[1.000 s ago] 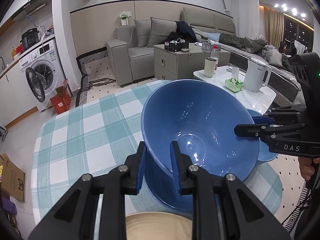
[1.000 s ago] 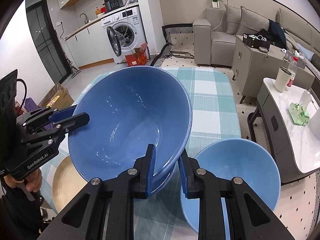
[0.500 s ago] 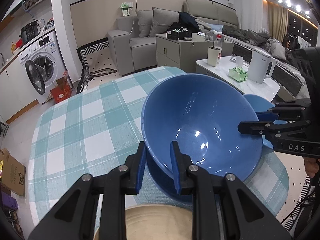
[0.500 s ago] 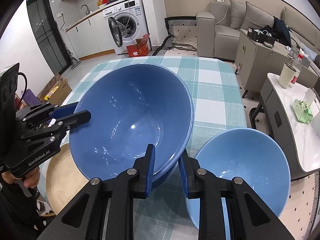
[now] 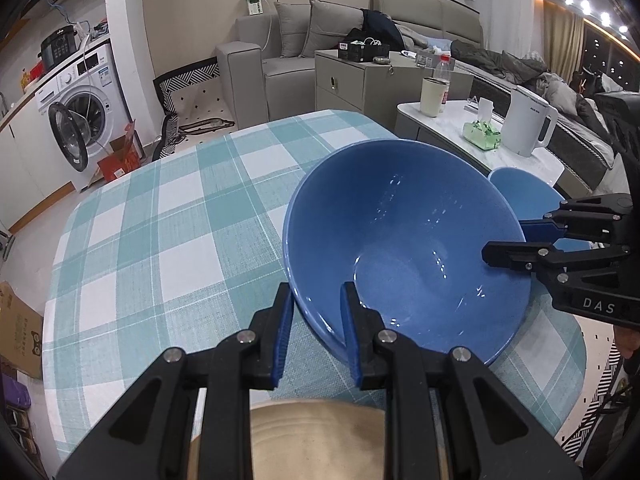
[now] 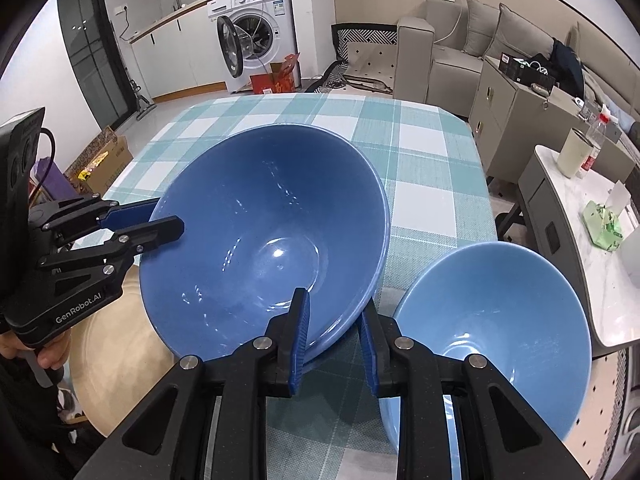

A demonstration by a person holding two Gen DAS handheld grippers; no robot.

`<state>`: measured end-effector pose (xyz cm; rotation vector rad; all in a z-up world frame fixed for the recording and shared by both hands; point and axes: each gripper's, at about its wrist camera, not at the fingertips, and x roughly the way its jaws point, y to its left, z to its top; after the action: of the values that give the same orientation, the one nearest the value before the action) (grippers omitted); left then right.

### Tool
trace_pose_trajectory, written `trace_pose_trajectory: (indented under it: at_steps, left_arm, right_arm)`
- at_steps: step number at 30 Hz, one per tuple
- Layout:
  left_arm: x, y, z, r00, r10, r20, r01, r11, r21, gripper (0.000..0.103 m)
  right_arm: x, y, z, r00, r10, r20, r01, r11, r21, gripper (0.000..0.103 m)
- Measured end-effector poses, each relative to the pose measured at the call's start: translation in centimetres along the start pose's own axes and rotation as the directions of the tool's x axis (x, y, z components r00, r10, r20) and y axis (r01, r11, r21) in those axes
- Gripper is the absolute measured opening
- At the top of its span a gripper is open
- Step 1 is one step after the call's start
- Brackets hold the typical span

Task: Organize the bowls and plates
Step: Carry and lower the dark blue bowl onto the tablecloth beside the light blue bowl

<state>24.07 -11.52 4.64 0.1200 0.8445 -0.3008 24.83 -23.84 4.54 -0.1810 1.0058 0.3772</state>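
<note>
A large dark blue bowl (image 5: 404, 248) (image 6: 264, 236) sits low over the checked table, apparently nested on another dark blue bowl whose edge peeks out beneath it in the right wrist view. My left gripper (image 5: 316, 312) has its jaws spread astride the bowl's near rim, with a gap on the outer side. My right gripper (image 6: 334, 322) straddles the opposite rim, also with jaws apart. A lighter blue bowl (image 6: 492, 332) (image 5: 528, 204) stands to the right. A beige plate (image 6: 116, 344) (image 5: 316, 436) lies at the left front.
The table carries a teal and white checked cloth (image 5: 160, 224). Its rounded edge is close behind the light bowl. A white side table (image 6: 576, 240) with a kettle (image 5: 526, 120) and cup stands beyond. A sofa and washing machine are far off.
The dark blue bowl has come down from a tilted, lifted pose onto the bowl below. Both grippers' jaws have spread wider around its rim.
</note>
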Motion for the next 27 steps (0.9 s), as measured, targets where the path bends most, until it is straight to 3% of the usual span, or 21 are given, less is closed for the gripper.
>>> trace_pose_trajectory:
  at_steps: [16,27]
  left_arm:
    - [1.1,0.1,-0.3,0.999,0.03,-0.017,-0.029,0.999,0.025,0.022]
    - [1.1,0.2,-0.3,0.999,0.033,-0.015,-0.032,0.999,0.036,0.023]
  right_arm:
    - [0.1,1.9,0.0,0.996,-0.084,0.01,0.084,0.993,-0.081,0.026]
    - [0.6,3.0,0.1,0.987,-0.158,0.022,0.16,0.976,-0.147,0.037]
